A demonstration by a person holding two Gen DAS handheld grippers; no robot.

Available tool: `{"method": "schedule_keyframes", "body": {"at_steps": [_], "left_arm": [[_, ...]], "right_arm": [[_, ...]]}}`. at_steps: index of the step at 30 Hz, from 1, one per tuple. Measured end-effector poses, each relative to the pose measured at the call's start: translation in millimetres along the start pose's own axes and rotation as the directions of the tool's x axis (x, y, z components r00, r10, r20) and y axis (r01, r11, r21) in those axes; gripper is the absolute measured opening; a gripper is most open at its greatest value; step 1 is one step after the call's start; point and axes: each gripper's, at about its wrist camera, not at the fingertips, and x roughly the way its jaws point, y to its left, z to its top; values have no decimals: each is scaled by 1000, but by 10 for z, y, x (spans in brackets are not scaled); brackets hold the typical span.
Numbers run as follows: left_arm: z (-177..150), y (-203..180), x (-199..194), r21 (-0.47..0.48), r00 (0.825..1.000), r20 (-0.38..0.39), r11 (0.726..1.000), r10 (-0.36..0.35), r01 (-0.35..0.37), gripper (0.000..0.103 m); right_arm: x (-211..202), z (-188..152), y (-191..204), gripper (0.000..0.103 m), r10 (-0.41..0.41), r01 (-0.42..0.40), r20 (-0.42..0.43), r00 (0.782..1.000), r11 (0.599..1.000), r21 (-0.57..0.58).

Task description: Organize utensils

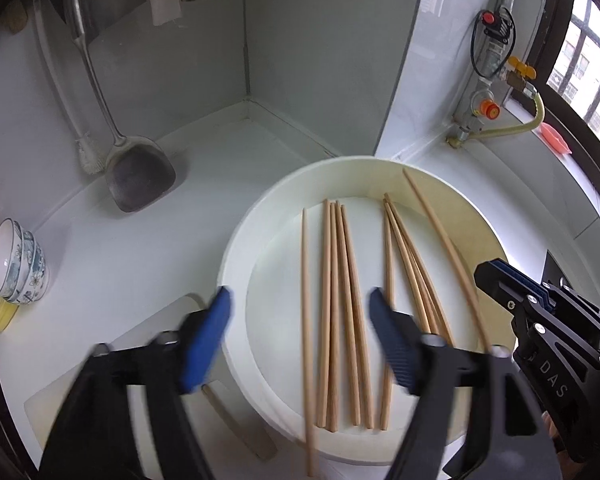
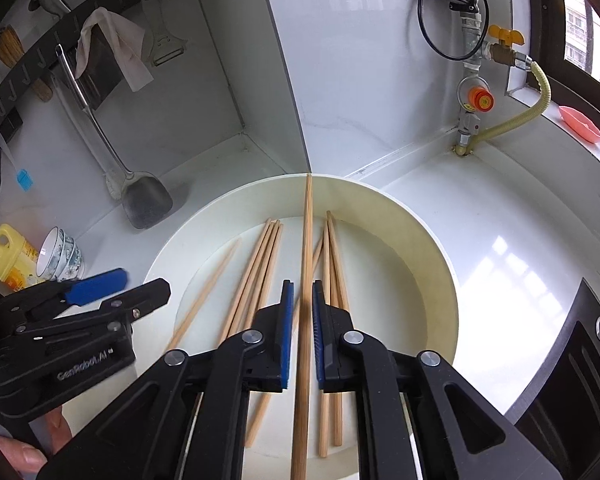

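Observation:
Several wooden chopsticks (image 1: 336, 300) lie side by side in a round white basin (image 1: 260, 208) on the counter. My left gripper (image 1: 300, 308) hangs over them, its blue pads wide apart and open, nothing held. In the right wrist view the same chopsticks (image 2: 260, 272) lie in the basin (image 2: 420, 232). One long chopstick (image 2: 308, 240) runs between my right gripper's (image 2: 302, 320) pads, its far tip on the rim. Slim gaps show beside it, so the pads stand open around it. The left gripper (image 2: 146, 280) appears at the left, the right gripper (image 1: 485, 276) at the right of the other view.
A metal spatula (image 1: 140, 176) and a brush lean in the back left corner. Stacked patterned bowls (image 1: 16, 264) and a yellow bottle (image 2: 8, 256) stand at the left. Gas pipes and valves (image 1: 488, 60) rise behind; a stove edge (image 2: 580, 380) lies right. A white board (image 1: 120, 360) sits under the basin.

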Motion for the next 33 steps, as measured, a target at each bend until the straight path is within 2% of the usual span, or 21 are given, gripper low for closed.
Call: {"method": "schedule_keyframes", "body": {"at_steps": [2,4,6,8,12,20,28,33], "left_arm": [[9,33,-82,-6,1000,25,1000,11,-11,82],[21,47,-110,2,999,13,1000,30,-30,85],[9,70,-153,-4,999,6,999,36,-36,89],[-10,97,-205,-11,999,2,999,39,-39,92],[-62,117,-296,-7,998,-18,998,63,-63,96],[-170,179,-484,4,993,-40,994,109,-109,97],[-197,228,-711,-18,993,-13,993,121,-121,97],[-185,234,-878,-23,993,13,993,120,-119,97]], "right_arm": [[-73,-1,-11,31,-10,10,11,1000,1000,1],[-142,-12,-12,34,-16,16,11,1000,1000,5],[-216,-30,-13,43,-20,20,17,1000,1000,11],[-293,-53,-11,48,-16,16,19,1000,1000,17],[-401,-110,15,52,-10,10,6,1000,1000,24],[-570,-199,71,58,-15,15,-3,1000,999,44],[-744,-230,130,65,-23,24,-18,1000,999,47],[-900,-208,191,66,-31,32,-14,999,999,33]]}}
